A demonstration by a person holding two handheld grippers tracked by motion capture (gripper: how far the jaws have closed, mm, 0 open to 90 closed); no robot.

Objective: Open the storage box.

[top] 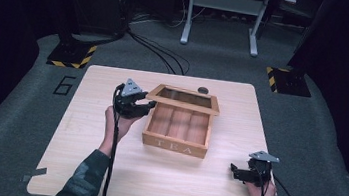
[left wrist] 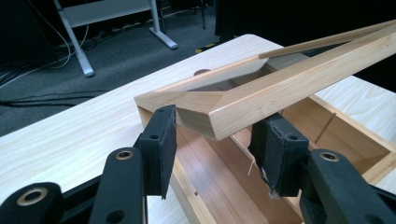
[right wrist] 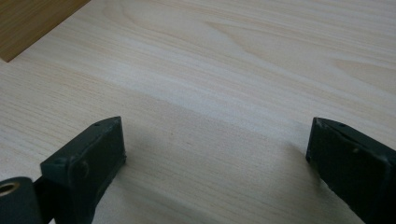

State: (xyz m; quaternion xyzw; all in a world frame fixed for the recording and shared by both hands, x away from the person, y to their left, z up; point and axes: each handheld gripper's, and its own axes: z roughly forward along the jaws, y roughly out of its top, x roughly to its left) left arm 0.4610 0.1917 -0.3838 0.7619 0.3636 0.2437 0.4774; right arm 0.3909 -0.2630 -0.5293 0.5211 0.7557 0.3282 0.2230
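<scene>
Pale wooden table (top: 103, 170) stands on grey carpet (top: 20, 109), dark room.

Wooden table (top: 103, 170), tea box (top: 175, 144), dark disc (top: 203, 90)

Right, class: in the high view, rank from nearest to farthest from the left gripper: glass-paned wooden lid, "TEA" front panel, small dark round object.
1. Glass-paned wooden lid: corner between the left gripper's jaws.
2. "TEA" front panel: toward the person.
3. Small dark round object: behind the box.

Smooth wooden tea box (top: 175, 137), glass-paned lid (top: 185, 98), pale wood-grain table (top: 152, 181)
</scene>
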